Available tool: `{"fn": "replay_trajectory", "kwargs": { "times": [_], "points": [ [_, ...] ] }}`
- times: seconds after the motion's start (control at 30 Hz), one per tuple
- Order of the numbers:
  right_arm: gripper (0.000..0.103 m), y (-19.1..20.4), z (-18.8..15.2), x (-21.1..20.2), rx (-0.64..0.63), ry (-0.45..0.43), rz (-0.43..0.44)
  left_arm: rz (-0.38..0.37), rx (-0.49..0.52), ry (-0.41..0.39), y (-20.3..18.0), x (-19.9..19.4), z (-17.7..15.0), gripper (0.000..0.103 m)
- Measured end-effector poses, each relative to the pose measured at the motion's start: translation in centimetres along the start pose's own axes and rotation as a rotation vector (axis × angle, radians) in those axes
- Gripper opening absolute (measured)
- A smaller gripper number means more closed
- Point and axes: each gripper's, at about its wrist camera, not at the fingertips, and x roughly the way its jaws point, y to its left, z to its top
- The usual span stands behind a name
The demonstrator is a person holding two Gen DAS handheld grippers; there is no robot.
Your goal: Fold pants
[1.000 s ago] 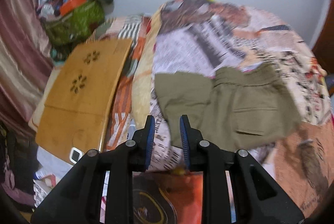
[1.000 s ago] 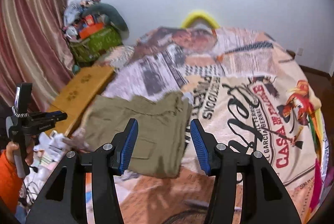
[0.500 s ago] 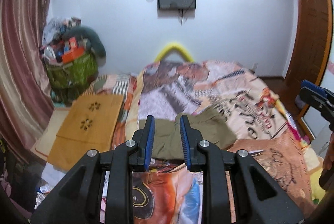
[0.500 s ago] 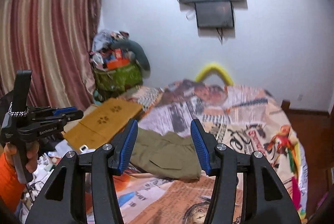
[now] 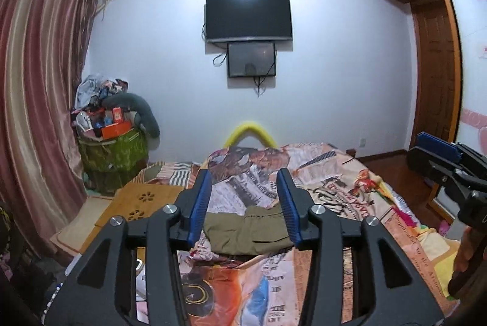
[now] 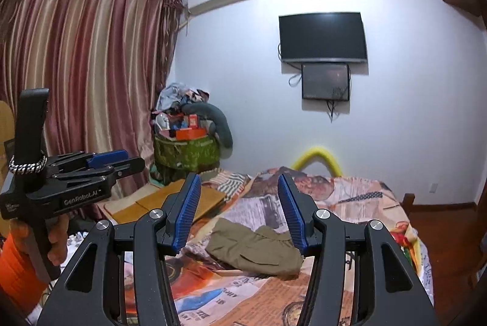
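Olive-green pants (image 5: 246, 231) lie folded into a compact rectangle on the patterned bedspread (image 5: 334, 189), with a flap pocket facing up (image 6: 258, 247). My left gripper (image 5: 243, 172) is held in the air well back from the pants. Its jaws are opening, and nothing is between them. My right gripper (image 6: 238, 176) hovers likewise, its jaws also opening on nothing. Each gripper shows in the other's view: the left gripper (image 6: 106, 161) in a hand with an orange sleeve, the right gripper (image 5: 438, 146) at the right edge.
A wooden lap table (image 5: 143, 201) rests at the bed's left side. Behind it stands a green basket (image 5: 112, 155) heaped with clutter, next to striped curtains (image 6: 91, 82). A TV (image 5: 248, 17) hangs on the far wall; a yellow foam arch (image 5: 249, 131) sits at the bed's far end.
Both grippers have risen and pulled back from the bed and tilted up toward the wall. The pants now look smaller and farther off. The left jaws have spread wider.
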Motion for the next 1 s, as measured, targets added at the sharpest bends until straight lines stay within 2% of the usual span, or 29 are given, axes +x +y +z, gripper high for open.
{"fn": "replay_trajectory", "kwargs": {
  "times": [0.03, 0.1, 0.27, 0.33, 0.4, 0.67, 1.0],
  "points": [
    [0.063, 0.1, -0.1, -0.2, 0.005, -0.008, -0.004, -0.006, -0.003, -0.005, -0.2, -0.5, -0.1, 0.049],
    [0.073, 0.4, -0.2, -1.0, 0.013, -0.029, -0.019, -0.012, -0.014, -0.018, -0.4, -1.5, -0.4, 0.058],
    [0.088, 0.9, -0.4, -2.1, 0.012, -0.047, -0.055, -0.016, -0.018, -0.054, -0.8, -3.5, -0.7, 0.091],
    [0.097, 0.9, -0.3, -2.3, 0.018, -0.051, -0.065, -0.017, -0.015, -0.062, -1.0, -3.9, -0.8, 0.096],
    [0.103, 0.9, -0.4, -2.7, 0.025, -0.064, -0.085, -0.012, -0.015, -0.07, -1.2, -4.4, -0.9, 0.099],
    [0.103, 0.9, -0.5, -3.4, 0.042, -0.051, -0.087, -0.013, -0.01, -0.094, -1.6, -5.2, -1.0, 0.103],
    [0.103, 0.8, -0.9, -3.6, 0.043, -0.044, -0.088, -0.019, -0.027, -0.083, -1.5, -4.8, -1.2, 0.103]
  ]
}}
